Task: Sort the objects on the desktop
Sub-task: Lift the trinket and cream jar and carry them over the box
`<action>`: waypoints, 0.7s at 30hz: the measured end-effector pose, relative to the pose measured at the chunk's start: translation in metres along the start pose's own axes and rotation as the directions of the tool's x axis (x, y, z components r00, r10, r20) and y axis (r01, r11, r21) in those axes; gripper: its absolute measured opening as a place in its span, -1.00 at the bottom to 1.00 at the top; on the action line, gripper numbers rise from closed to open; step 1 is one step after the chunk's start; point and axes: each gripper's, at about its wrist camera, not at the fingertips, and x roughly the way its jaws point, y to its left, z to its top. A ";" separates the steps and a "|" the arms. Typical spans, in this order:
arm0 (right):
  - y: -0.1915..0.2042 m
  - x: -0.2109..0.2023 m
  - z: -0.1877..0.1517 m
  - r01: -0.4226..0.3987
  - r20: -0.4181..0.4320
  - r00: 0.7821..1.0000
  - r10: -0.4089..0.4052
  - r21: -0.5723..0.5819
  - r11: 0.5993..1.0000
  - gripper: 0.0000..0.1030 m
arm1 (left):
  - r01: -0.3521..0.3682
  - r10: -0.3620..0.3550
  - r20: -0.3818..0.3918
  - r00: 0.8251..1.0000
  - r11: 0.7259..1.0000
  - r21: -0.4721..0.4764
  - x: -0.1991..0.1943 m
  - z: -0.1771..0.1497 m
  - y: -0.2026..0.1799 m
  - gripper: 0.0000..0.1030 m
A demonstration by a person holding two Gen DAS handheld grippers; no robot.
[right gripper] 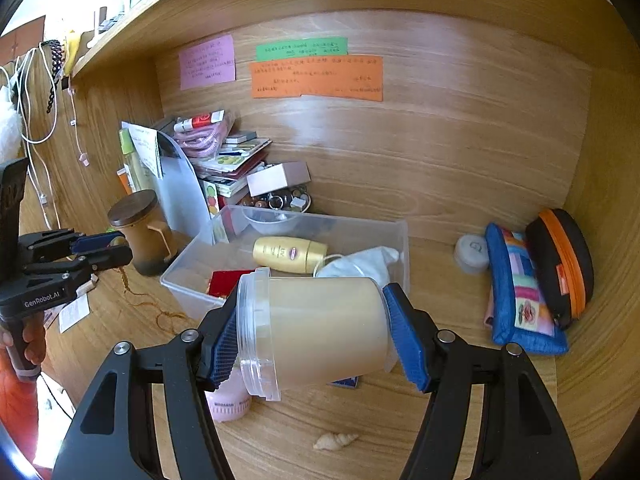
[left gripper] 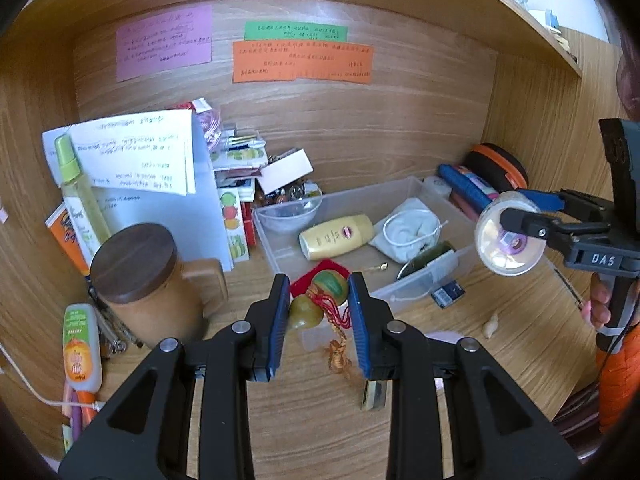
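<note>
My left gripper [left gripper: 319, 300] is shut on a green and yellow gourd ornament [left gripper: 318, 298] with red and orange tassels, held above the desk just in front of a clear plastic bin [left gripper: 416, 280]. My right gripper [right gripper: 312, 328] is shut on a clear plastic jar [right gripper: 316, 330], held sideways above the desk to the right of the bin [right gripper: 188, 280]; the jar also shows in the left wrist view [left gripper: 508, 236]. The bin holds a yellow bottle [left gripper: 336, 236], a white pouch [left gripper: 408, 228], a clear bowl [left gripper: 290, 210] and a red card [right gripper: 228, 282].
A brown lidded mug [left gripper: 140, 280] and a spray bottle [left gripper: 78, 196] stand left. Books and papers [left gripper: 236, 184] are stacked behind. A blue pouch [right gripper: 520, 292] and an orange-trimmed case [right gripper: 560, 264] lie right. A shell [right gripper: 336, 440] and a pink item [right gripper: 230, 400] lie on the desk.
</note>
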 end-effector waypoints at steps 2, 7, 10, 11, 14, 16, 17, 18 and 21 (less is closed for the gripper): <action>0.001 0.005 0.004 -0.003 -0.001 1.000 0.003 -0.003 1.000 0.22 | 0.004 -0.004 -0.001 1.000 1.000 -0.004 0.004 0.005 0.002 -0.44; 0.003 0.014 0.015 -0.011 0.000 1.000 0.011 -0.008 1.000 0.22 | 0.033 -0.032 0.007 0.999 0.999 -0.028 0.010 0.023 0.011 -0.44; 0.006 0.020 0.022 -0.012 -0.001 1.000 0.012 -0.023 1.000 0.22 | 0.031 -0.031 0.017 0.999 0.999 -0.025 0.011 0.036 0.014 -0.44; 0.006 0.022 0.024 -0.012 -0.003 1.000 0.012 -0.028 1.000 0.22 | 0.027 -0.026 0.020 0.999 0.999 -0.020 0.011 0.039 0.015 -0.44; 0.007 0.029 0.029 -0.009 -0.011 1.000 0.008 -0.038 0.999 0.22 | 0.023 -0.023 0.021 1.000 1.000 -0.013 0.016 0.050 0.017 -0.44; 0.007 0.037 0.032 -0.007 -0.020 1.000 0.006 -0.042 0.999 0.22 | 0.024 -0.024 0.019 1.000 1.000 -0.009 0.022 0.057 0.019 -0.44; 0.007 0.040 0.033 -0.008 -0.024 1.000 0.007 -0.043 0.999 0.22 | 0.027 -0.027 0.016 1.000 1.000 -0.008 0.025 0.059 0.019 -0.44; 0.007 0.044 0.034 -0.010 -0.030 1.000 0.008 -0.046 0.999 0.22 | 0.024 -0.024 0.013 1.000 1.000 -0.006 0.029 0.062 0.020 -0.44; 0.008 0.056 0.036 -0.009 -0.048 0.999 0.007 -0.051 0.999 0.22 | 0.027 -0.027 -0.001 1.000 1.000 -0.005 0.043 0.071 0.022 -0.45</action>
